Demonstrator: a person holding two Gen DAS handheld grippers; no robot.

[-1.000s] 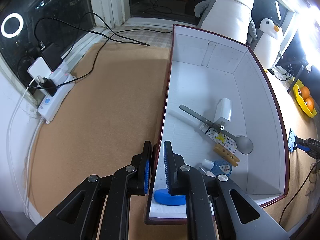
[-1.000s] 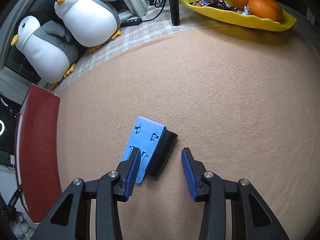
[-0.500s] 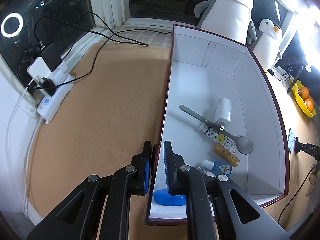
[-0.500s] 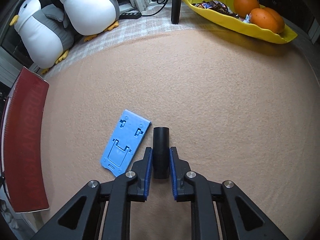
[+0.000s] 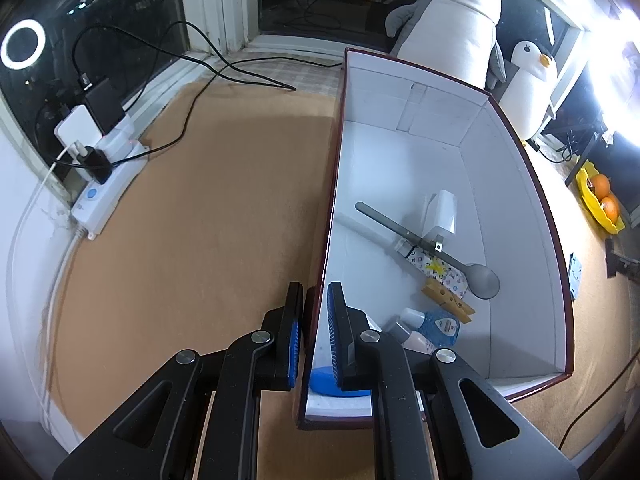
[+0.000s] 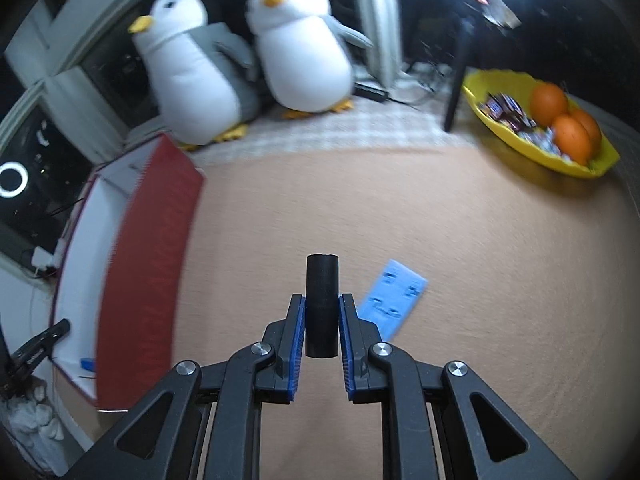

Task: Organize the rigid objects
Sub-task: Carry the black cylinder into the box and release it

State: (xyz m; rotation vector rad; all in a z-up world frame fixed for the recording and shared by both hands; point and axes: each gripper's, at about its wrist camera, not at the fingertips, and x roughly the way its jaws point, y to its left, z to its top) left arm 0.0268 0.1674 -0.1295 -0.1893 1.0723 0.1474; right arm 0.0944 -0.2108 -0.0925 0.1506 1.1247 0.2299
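Since a second ago your right gripper [image 6: 322, 322] has closed on the black tube [image 6: 322, 304] and lifted it clear of the mat [image 6: 480, 280], leaving the blue plate [image 6: 394, 300] behind. Only the tube's lower half is pinched, so a quick swing could let it slip or clip the box [image 6: 148, 264]. Its long axis runs straight ahead along the fingers. Your left gripper [image 5: 316, 336] clamps the box wall.
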